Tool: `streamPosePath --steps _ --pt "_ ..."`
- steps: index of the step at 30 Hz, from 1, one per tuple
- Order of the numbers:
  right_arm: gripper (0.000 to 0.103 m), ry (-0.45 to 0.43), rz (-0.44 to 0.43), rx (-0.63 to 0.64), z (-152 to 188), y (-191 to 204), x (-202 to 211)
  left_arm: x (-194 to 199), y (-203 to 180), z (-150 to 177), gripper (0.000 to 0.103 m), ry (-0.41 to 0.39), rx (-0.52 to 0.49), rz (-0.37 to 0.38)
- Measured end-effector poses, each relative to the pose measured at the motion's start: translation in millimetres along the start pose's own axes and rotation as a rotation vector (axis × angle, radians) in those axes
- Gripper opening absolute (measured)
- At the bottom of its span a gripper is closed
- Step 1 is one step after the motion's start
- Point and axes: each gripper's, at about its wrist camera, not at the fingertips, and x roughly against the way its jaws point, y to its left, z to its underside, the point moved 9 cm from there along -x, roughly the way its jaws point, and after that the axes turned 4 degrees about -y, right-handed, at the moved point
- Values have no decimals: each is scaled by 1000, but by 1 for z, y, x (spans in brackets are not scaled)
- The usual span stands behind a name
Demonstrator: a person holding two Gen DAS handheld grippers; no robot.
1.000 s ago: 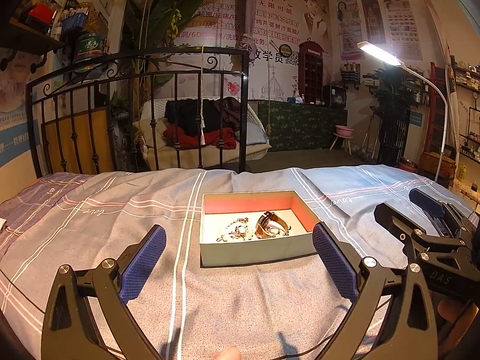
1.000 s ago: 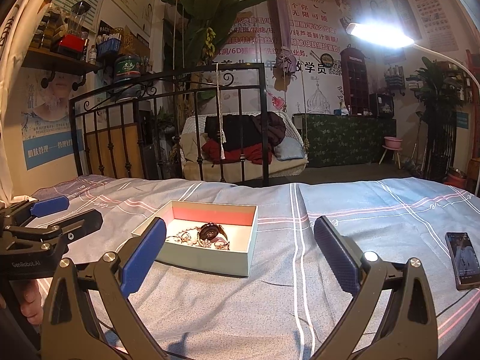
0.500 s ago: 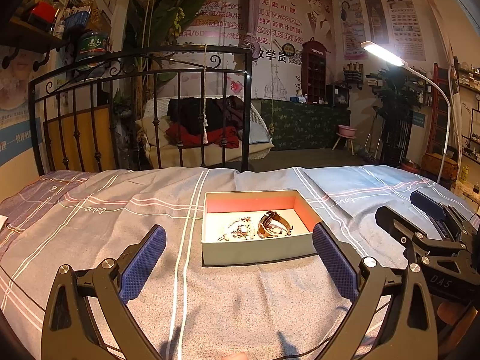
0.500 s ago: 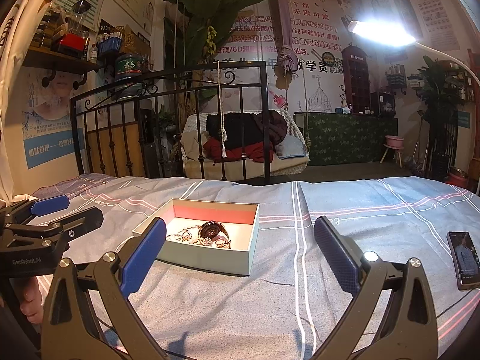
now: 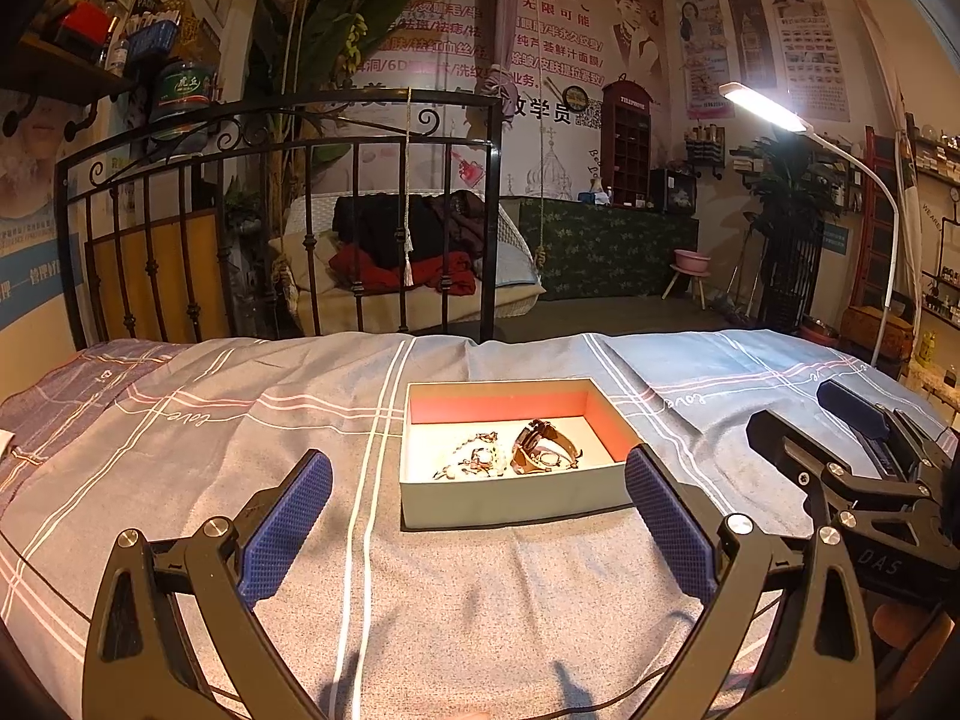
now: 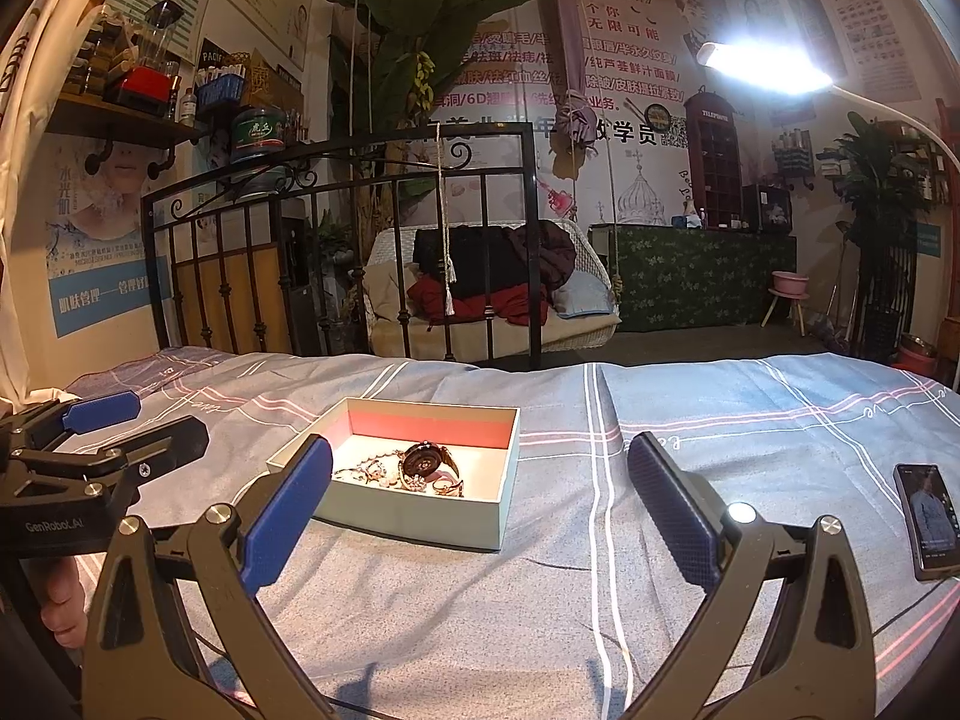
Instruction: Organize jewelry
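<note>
Jewelry (image 5: 507,456) lay in a tangle on the pale floor of an open box (image 5: 510,501), and from my remote seat both tools sat short of it. My left hand-held gripper (image 5: 477,525) had its blue pads (image 5: 282,525) spread wide, holding nothing, with the box's near wall framed between them and a little beyond their tips. My right hand-held gripper (image 6: 480,513) was likewise spread and empty, its pads (image 6: 672,510) straddling the box's near right corner in the right wrist view; the box (image 6: 414,510) sat ahead and to the left there. In the left wrist view I could see the right tool from the side at the right edge, and the right wrist view showed the left tool low at the left edge, so the two flanked the box.

Inside, I made out a watch (image 6: 425,461) with a dark round face and brown strap beside a heap of thin chains and small pieces (image 6: 372,471); I could not tell the pieces apart. The box's inner walls were red.

It rested on a bed covered by a grey-blue sheet (image 5: 480,600) with white and pink stripes. A phone (image 6: 924,519) lay face up on the sheet well to the right. Beyond the bed's far edge stood a black iron bedframe (image 5: 270,138), and a lit lamp (image 5: 762,108) arched in from the right.
</note>
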Motion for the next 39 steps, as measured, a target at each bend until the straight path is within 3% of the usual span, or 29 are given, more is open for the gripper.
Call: streamPosePath --steps 39 --pt "97 11 -9 2 3 5 2 -2 -1 5 96 26 8 -4"
